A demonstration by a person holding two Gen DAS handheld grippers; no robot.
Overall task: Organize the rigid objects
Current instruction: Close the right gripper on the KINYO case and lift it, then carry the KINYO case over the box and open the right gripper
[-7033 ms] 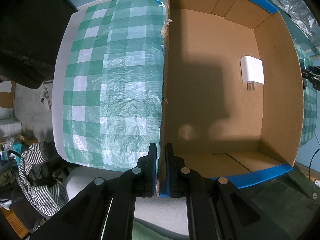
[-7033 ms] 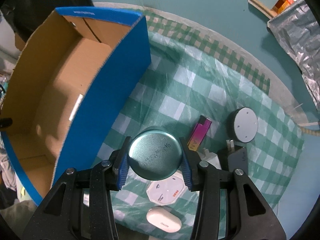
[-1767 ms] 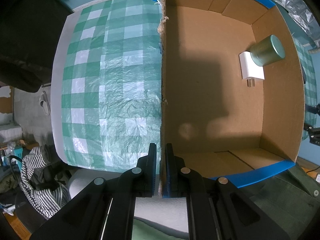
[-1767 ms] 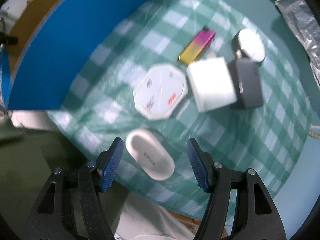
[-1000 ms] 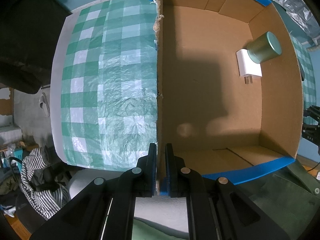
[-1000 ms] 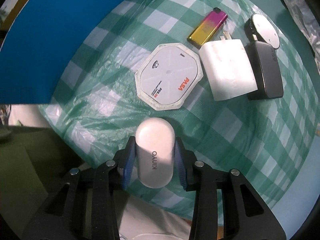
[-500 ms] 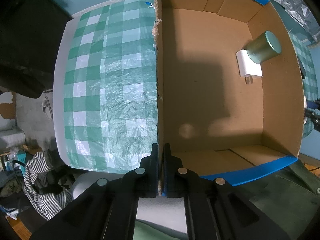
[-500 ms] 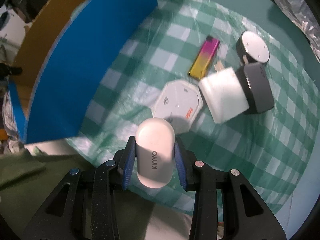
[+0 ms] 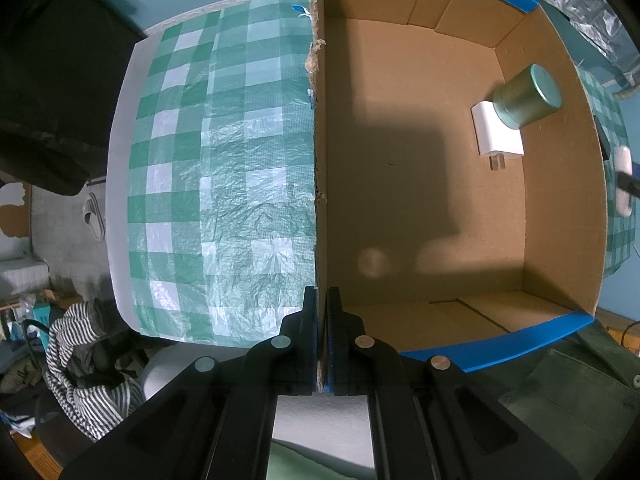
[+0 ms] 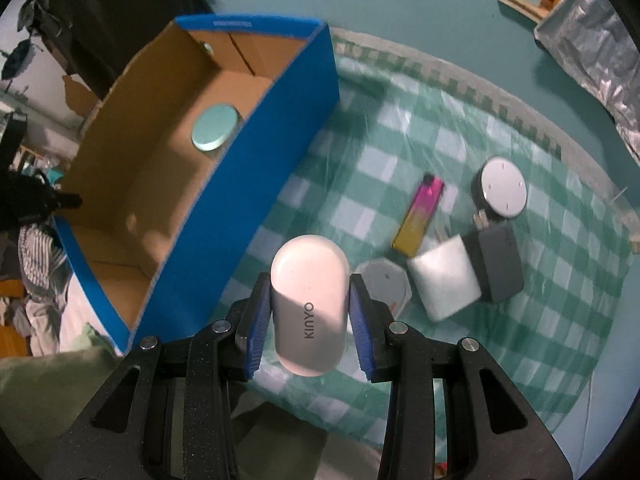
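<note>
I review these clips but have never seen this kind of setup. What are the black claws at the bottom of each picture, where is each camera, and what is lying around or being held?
The claws are two hand-held grippers, each with a camera looking along its fingers. The left gripper is pinched on the wall of a cardboard box, which holds a green tin and a white charger. The right gripper clamps a white KINYO case above the checked tablecloth. On the cloth lie a pink-yellow lighter, a round grey puck, a white adapter, a grey adapter and a white octagonal disc.
</note>
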